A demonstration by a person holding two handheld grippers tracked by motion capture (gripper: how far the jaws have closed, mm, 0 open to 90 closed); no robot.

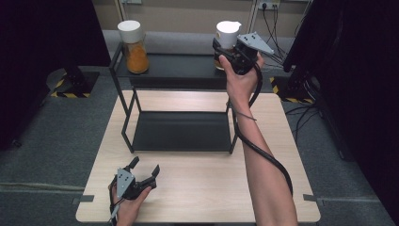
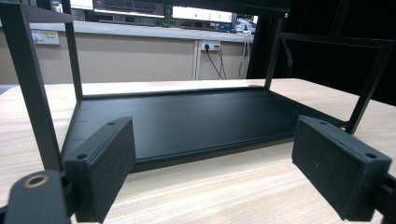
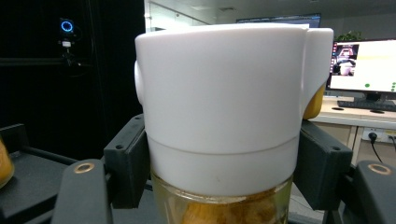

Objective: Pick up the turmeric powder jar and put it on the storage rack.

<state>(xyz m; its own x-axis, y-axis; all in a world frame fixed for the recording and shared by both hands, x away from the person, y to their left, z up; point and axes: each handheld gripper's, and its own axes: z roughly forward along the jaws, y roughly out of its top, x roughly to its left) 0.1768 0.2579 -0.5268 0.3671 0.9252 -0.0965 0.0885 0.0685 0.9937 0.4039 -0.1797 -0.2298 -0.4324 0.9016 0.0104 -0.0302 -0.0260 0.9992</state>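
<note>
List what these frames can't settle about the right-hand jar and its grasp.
- Right jar base: right gripper view, cut off by the bottom edge; high view, hidden behind the right gripper.
- Pad contact: right gripper view, the white lid covers the jaw faces.
- Contents: only an orange sliver shows.

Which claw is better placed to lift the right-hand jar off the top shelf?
Right. The right claw already has its jaws around the white-lidded jar on the top shelf. The left claw sits open, low on the table.

rack (image 1: 181,129): black | jar lids (image 3: 219,102): white | jar contents (image 1: 137,59): orange | table (image 1: 207,188): pale wood grain
</note>
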